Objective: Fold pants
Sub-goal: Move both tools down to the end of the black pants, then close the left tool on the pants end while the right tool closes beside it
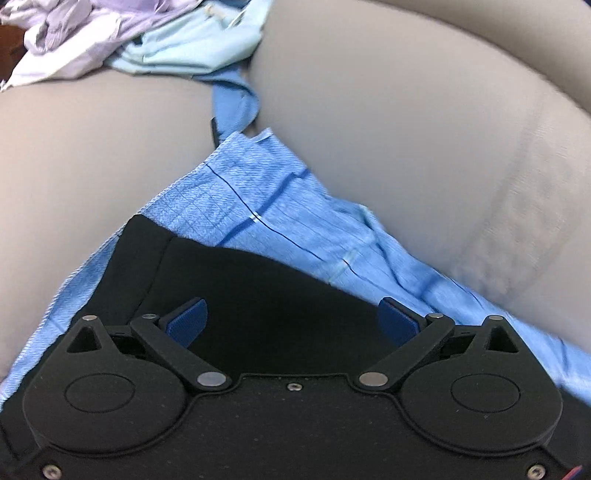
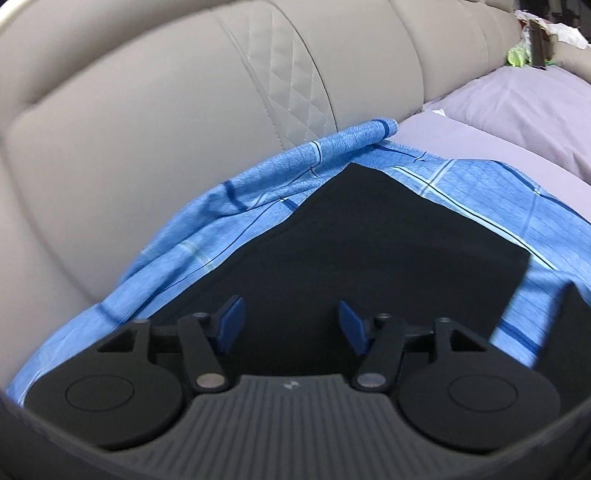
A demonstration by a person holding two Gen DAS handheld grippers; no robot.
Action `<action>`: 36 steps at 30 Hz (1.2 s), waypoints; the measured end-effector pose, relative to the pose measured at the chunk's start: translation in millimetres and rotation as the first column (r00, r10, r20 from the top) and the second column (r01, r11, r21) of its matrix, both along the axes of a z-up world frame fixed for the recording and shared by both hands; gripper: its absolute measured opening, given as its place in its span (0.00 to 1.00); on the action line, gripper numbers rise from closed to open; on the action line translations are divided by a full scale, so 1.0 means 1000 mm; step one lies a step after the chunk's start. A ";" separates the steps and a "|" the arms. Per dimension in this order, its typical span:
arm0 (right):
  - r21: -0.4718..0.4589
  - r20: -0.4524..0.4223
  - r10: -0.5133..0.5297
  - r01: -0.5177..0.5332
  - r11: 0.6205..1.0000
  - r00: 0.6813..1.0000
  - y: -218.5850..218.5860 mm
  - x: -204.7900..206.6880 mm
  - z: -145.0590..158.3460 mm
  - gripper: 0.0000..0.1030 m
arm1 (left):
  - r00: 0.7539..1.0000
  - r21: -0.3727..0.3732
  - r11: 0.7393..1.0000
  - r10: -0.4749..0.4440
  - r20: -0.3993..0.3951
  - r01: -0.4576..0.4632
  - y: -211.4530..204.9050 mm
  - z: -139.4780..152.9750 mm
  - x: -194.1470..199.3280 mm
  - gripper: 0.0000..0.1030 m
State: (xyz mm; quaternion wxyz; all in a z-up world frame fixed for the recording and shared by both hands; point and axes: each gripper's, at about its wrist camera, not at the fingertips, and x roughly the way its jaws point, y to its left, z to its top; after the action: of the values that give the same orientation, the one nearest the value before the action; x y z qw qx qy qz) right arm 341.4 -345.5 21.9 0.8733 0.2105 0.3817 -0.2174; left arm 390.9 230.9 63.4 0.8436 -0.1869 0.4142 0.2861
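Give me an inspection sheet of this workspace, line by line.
Surface: grey leather sofa with quilted stitching.
Job's things: black pants lying on a blue checked cloth.
Clutter: pale lilac and mint clothes heap; lilac pillow; green and white items, too blurred to name.
Grippers: left tool open above the pants; right tool open above the pants.
Cables: nothing seen.
Surroundings: sofa backrest only.
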 end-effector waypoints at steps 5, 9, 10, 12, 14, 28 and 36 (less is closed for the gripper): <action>-0.080 -0.048 -0.042 0.038 0.996 0.998 0.005 0.048 -0.022 0.88 | 0.994 -0.002 0.995 0.103 -0.035 -0.103 0.016 -0.025 0.031 0.96; -0.143 -0.071 -0.049 0.038 0.989 0.996 0.004 0.078 -0.031 0.91 | 0.989 0.044 0.990 0.134 -0.068 -0.131 0.020 -0.041 0.038 0.97; -0.145 -0.075 -0.044 0.033 0.989 0.996 0.002 0.084 -0.032 0.93 | 0.988 0.064 0.990 0.132 -0.080 -0.127 0.020 -0.044 0.039 0.97; -0.158 -0.097 -0.031 0.015 0.987 0.995 -0.001 0.097 -0.035 0.96 | 0.986 0.081 0.989 0.134 -0.099 -0.126 0.021 -0.050 0.041 0.99; -0.181 -0.130 -0.023 -0.001 0.983 0.991 -0.001 0.110 -0.040 0.98 | 0.984 0.086 0.987 0.146 -0.103 -0.138 0.024 -0.055 0.040 1.00; -0.181 -0.111 0.002 -0.022 0.983 0.994 -0.020 0.092 -0.022 0.05 | 0.994 0.177 0.980 0.101 -0.050 -0.091 0.016 -0.038 0.018 0.13; -0.114 0.002 0.019 -0.019 0.993 1.000 -0.052 0.032 0.006 0.02 | 1.000 0.178 0.984 0.027 0.002 -0.027 0.010 0.003 -0.020 0.02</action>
State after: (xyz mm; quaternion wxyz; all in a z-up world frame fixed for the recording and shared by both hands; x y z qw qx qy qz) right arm 373.2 -397.1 27.8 0.8866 0.1572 0.3693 -0.2301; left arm 370.7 240.6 66.6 0.8529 -0.1162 0.3845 0.3336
